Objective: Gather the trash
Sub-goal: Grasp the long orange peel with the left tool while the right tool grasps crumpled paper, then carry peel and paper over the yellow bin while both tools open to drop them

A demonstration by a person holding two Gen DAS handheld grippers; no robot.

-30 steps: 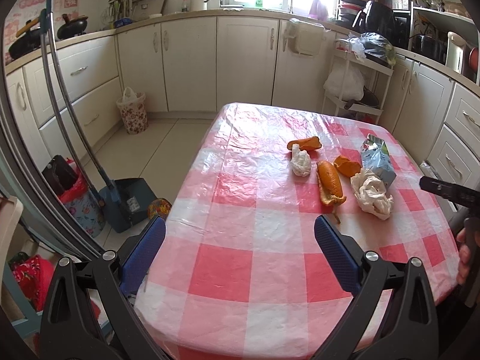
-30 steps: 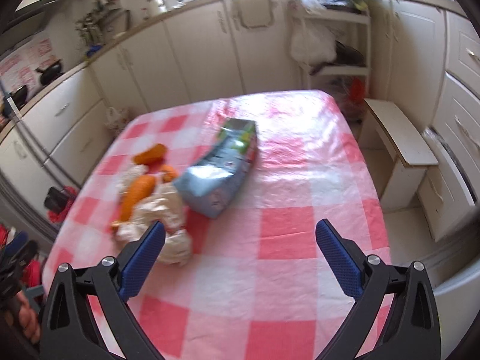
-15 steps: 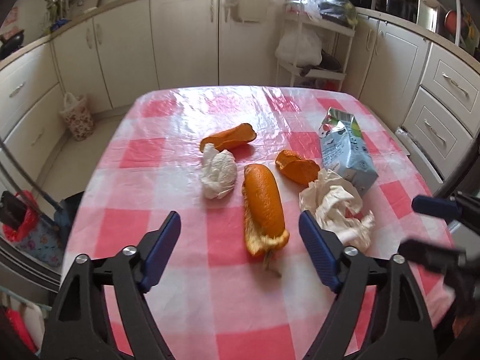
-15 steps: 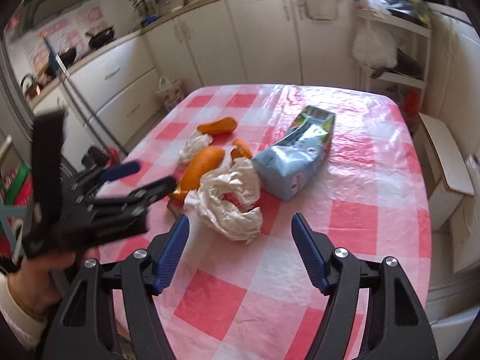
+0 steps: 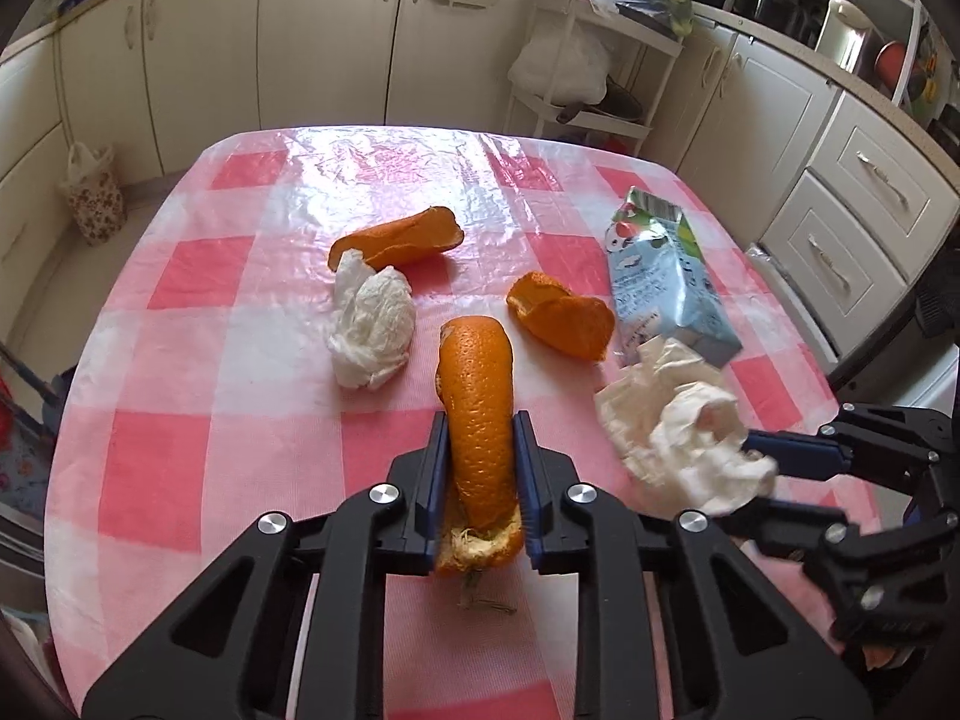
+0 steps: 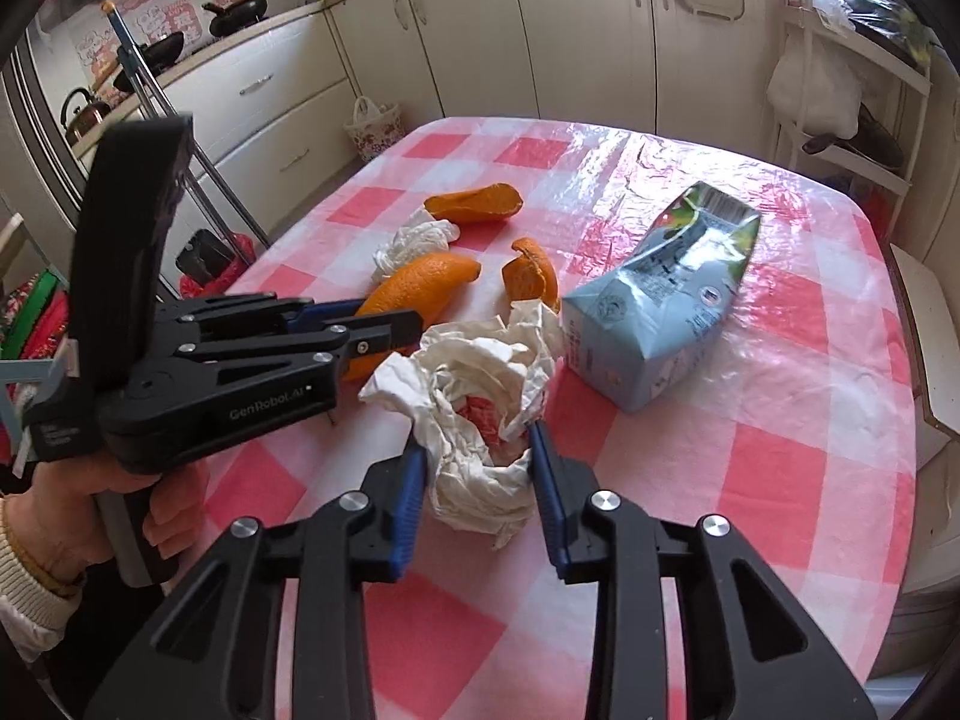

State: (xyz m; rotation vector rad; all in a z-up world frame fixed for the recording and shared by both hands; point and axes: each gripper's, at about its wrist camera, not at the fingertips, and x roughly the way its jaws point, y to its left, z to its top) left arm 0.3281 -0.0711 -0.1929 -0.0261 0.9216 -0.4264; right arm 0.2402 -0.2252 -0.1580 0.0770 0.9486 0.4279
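Orange peel (image 5: 480,414), crumpled tissue (image 6: 480,408)

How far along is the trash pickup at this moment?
Nothing looks collected yet. The left gripper is shut on the long orange peel; the right gripper is shut on the crumpled white paper wad. Two smaller orange peels, a white tissue ball and the blue carton remain.

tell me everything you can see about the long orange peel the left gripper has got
The long orange peel is a curled strip of dimpled orange rind with pale, stringy pith at its near end. The left gripper is shut on its near half, one blue pad on each side. Its far end points away across the checked tablecloth. Whether it is lifted cannot be told. It touches none of the other trash.
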